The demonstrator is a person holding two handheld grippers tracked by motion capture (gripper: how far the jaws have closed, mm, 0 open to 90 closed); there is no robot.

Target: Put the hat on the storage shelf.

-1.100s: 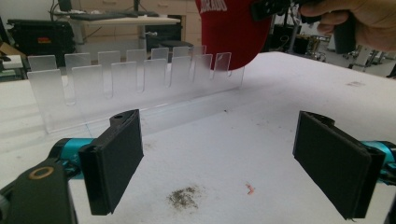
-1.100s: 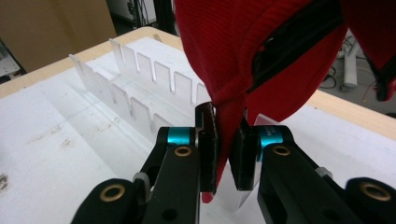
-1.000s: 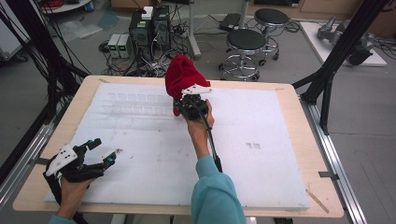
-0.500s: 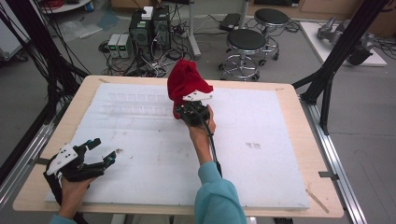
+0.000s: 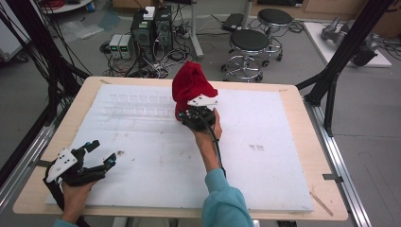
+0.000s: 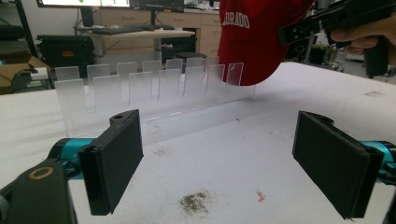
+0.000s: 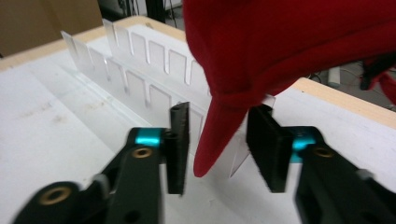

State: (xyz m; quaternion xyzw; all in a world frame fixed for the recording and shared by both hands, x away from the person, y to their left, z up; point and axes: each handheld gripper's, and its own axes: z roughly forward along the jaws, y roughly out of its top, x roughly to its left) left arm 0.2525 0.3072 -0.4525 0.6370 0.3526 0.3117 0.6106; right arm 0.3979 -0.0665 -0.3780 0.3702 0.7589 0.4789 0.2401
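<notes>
The left gripper [image 6: 219, 172] points across a white foam-covered table top [image 6: 289, 116], its two black padded jaws spread wide apart with nothing between them, teal fittings showing behind each pad. On the near surface between the jaws lie a small dark smudge of crumbs [image 6: 195, 202] and a tiny pink fleck [image 6: 259, 196]. Farther off stands a clear plastic rack with two rows of upright tabs [image 6: 154, 88], running left to right. Above its right end hangs a red fabric cap with white lettering [image 6: 254, 37], its lower edge just over the last tabs. At the far right the other black gripper [image 6: 336, 21], held by a hand [image 6: 369, 35], meets the cap's edge. Desks and monitors stand in the background.
</notes>
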